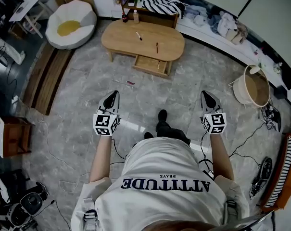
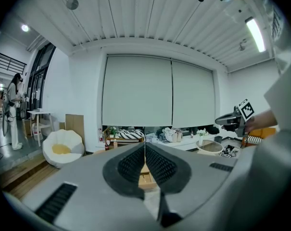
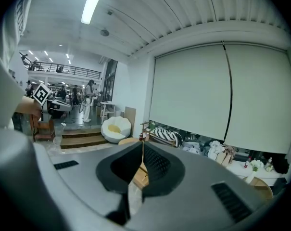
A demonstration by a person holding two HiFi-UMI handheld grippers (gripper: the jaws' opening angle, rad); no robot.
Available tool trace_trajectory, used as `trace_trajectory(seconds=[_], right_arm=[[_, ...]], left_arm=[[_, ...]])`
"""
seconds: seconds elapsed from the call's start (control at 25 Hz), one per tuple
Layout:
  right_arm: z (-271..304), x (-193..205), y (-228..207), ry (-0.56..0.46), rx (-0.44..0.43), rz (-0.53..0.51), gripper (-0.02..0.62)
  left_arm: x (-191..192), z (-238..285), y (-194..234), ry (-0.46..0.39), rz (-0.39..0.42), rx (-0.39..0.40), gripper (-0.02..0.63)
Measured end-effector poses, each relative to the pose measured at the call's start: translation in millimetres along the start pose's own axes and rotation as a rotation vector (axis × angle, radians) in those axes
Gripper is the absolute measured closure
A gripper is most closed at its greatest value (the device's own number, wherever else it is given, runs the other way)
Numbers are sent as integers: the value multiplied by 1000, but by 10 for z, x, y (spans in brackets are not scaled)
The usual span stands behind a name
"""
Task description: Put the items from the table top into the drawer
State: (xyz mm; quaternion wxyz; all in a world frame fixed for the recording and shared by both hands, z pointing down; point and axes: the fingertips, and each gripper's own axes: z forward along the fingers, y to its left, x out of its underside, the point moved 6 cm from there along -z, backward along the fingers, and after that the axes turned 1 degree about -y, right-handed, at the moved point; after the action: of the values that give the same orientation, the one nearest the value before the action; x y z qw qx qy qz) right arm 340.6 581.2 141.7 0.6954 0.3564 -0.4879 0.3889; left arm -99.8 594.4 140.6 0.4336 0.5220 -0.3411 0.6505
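both jaws clenched shut on nothing. left gripper point(image 1: 113, 96) and right gripper point(image 1: 207, 96) sit well short of the far counter point(image 1: 121, 42). the two small items point(image 1: 138, 35) on it are too tiny to identify. the open drawer point(image 1: 147, 64) is partly tucked under the counter.

The person wears a white T-shirt point(image 1: 164, 186) with dark lettering across it, dark trousers point(image 1: 173, 132) and black shoes point(image 1: 162, 115). The left tongs point(image 1: 115, 94) and right tongs point(image 1: 204, 94) are grey with black ribbed pads point(image 2: 133, 165). Each carries a white cube point(image 1: 106, 123) printed with black square markers.
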Motion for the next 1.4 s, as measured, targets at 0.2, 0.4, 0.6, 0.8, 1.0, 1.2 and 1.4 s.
trace_trajectory(seconds=[0.2,0.4,0.6,0.8,1.0,1.2,1.4], right_arm=[[363,-59,-177,-2,-31,3,574],[804,-110,-430,-1,-54,8,574],[1262,-201,-689,-9,-82,5,574],[1681,-286,-967,-13,-117,-10,574],[2061,-316,-1289,-23,-134,-7,574],[2345,-349,-1478,-28,-159,-10,574],[2553,-365,-1603,-17,-175,-11,574]], left_arm=[[-85,271,82,4,-1,-20,584],[-129,630,178,19,-5,-38,584],[-209,1035,270,29,-2,-58,584],[-348,1464,308,19,-3,-76,584],[-412,1841,275,15,-9,-94,583],[-479,2116,262,15,-11,-107,583],[-521,2325,305,23,-20,-117,583]])
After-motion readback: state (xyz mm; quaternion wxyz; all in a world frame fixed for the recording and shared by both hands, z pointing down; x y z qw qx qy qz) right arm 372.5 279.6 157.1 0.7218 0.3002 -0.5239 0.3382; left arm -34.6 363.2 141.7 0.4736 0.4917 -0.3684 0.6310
